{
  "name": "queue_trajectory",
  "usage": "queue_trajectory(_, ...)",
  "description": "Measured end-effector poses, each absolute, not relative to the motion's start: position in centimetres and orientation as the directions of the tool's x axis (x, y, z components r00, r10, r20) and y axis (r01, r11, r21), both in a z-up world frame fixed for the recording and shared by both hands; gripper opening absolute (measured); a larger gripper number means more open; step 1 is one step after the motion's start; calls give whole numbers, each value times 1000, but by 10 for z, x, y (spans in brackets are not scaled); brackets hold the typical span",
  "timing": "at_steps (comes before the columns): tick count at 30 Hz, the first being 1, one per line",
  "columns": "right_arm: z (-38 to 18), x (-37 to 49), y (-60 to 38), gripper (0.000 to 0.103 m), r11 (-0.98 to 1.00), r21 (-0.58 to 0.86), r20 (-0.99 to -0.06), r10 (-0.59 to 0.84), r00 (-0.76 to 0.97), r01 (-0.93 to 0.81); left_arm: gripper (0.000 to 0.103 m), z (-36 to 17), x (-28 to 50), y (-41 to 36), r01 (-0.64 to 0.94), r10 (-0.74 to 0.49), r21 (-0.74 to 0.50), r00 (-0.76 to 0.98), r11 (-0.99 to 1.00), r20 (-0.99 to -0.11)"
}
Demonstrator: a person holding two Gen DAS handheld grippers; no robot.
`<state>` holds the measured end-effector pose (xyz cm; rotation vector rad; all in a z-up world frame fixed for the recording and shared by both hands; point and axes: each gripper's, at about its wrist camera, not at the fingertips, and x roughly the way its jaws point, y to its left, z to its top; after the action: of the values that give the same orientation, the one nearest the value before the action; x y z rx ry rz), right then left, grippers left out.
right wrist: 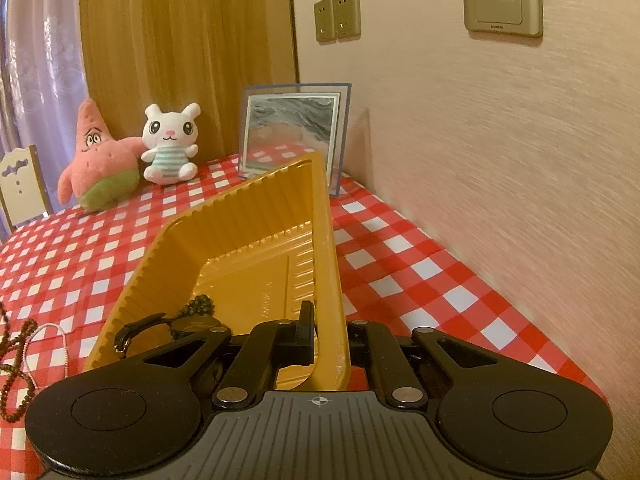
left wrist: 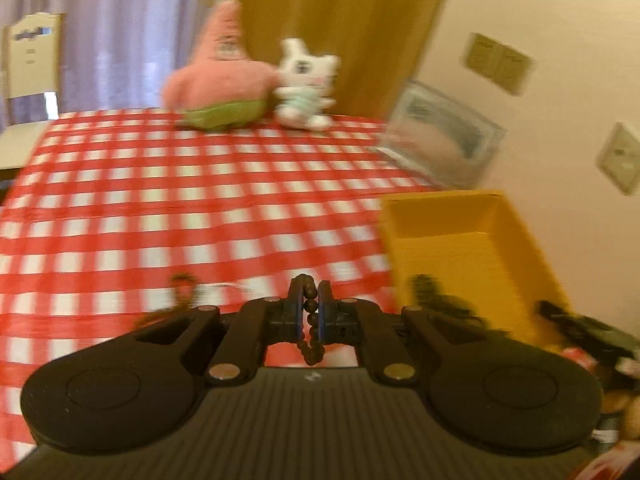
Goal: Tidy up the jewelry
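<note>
The left hand-held gripper [left wrist: 309, 312] is pinching a dark bead strand [left wrist: 310, 322] between its closed jaws, the beads hanging back toward the handle. Off to its right and slightly ahead, the yellow tray [left wrist: 472, 248] is sitting with its long axis running away from the gripper, so I judge the strand needs to travel rightward over the near wall.

The right hand-held gripper [right wrist: 326, 332] is clamping the tray's right wall [right wrist: 332, 280], tipping it up off the desk [right wrist: 420, 248].

Only the right wrist view is showing a watch [right wrist: 160, 326] and beads [right wrist: 202, 306] lying in the tray's near corner, and more strands [right wrist: 20, 360] waiting left of it on the desk; the left view is blurring these.
</note>
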<state>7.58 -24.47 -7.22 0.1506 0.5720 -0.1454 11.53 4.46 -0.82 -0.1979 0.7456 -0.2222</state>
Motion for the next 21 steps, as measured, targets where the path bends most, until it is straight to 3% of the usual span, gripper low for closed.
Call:
queue_trajectory(12,-70,75,-243,7,983,95,-537,-81,840,155,6,-3,129,-64,397,-553,-386,593,833,-585)
queue_trajectory(21,-69,73,-243,7,984,100,-536,-72,841,148,6,-24,133,-109,485,-637,-423,482,766,-602)
